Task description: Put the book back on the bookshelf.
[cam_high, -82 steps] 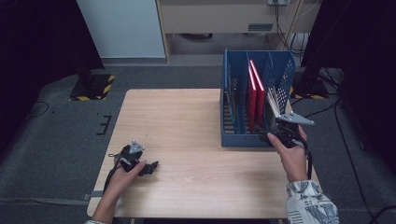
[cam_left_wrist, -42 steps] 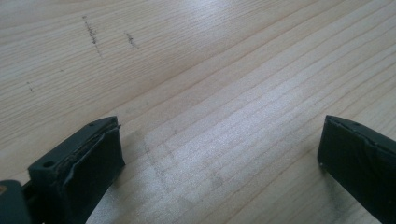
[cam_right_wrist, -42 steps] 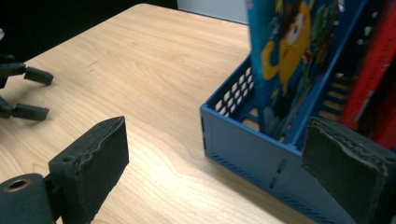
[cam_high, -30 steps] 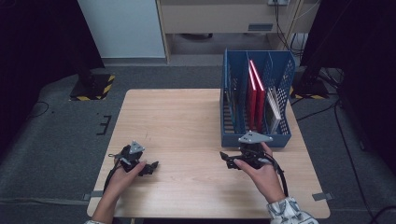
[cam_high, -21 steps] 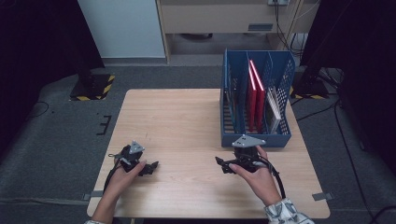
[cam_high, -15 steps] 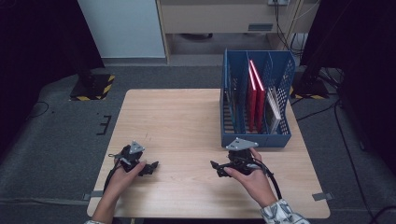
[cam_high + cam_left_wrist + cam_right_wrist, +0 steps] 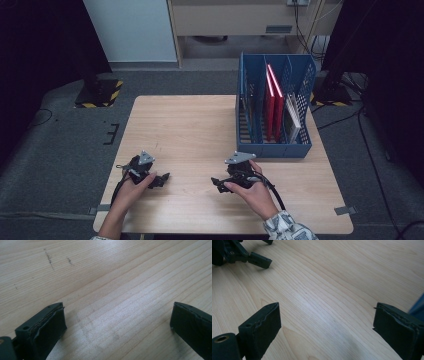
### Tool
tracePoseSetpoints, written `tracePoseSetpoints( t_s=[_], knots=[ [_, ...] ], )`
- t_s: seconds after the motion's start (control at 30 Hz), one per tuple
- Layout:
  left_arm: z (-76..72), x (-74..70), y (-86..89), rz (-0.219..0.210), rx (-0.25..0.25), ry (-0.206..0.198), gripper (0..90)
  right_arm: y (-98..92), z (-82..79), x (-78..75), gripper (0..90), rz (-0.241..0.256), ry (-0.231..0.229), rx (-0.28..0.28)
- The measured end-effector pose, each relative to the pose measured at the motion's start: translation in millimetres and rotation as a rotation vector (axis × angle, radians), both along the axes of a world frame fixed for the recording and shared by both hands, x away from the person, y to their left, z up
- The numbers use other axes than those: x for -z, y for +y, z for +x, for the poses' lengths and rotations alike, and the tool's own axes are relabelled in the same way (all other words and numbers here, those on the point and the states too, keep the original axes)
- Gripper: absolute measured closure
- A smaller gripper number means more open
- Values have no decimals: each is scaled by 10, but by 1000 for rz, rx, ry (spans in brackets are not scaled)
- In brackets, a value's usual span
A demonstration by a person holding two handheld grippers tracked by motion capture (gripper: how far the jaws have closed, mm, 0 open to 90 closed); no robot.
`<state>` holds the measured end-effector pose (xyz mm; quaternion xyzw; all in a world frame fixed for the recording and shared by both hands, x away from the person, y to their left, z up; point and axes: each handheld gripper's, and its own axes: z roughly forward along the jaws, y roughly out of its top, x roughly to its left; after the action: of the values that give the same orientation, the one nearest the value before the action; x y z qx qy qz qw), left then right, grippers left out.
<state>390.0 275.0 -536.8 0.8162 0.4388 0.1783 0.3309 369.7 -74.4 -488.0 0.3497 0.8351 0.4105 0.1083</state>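
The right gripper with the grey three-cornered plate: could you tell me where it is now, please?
In the high view the right gripper rests low on the light wooden table, right of centre, just in front of the blue plastic file rack, jaws open and pointing toward the left gripper.

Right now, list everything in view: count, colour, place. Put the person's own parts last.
Table: one, light wood, centre of the high view.
File rack: one, blue, perforated, on the table's right far part.
Red books: two, upright in the rack's middle slots.
Pale book: one, white-grey, leaning in the rack's right slot.
Striped bases: yellow-black, on the floor; one left of the table, another partly seen right.
Left gripper: one, black, near left, jaws open, empty.
Right gripper: one, black, near centre-right, jaws open, empty.
Hands: two, each holding a gripper.
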Motion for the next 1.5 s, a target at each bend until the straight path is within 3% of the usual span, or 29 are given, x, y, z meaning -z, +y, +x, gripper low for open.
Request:
tracePoseSetpoints(
  t_s=[0.3,0.73,1.0,1.2,1.3,1.33,1.5],
  knots=[
    [1,0,1,0,2,0,0,179,121,130,78,0,16,8],
    [3,0,1,0,4,0,0,186,271,301,82,-22,52,80],
    [4,0,1,0,6,0,0,188,305,359,83,-53,35,103],
    [4,0,1,0,6,0,0,197,328,454,93,-76,40,156],
    [4,0,1,0,6,0,0,210,319,493,88,-99,6,169],
    [4,0,1,0,6,0,0,231,309,508,62,-122,-12,170],
    [5,0,1,0,6,0,0,235,311,512,25,-130,1,177]
  ],
)
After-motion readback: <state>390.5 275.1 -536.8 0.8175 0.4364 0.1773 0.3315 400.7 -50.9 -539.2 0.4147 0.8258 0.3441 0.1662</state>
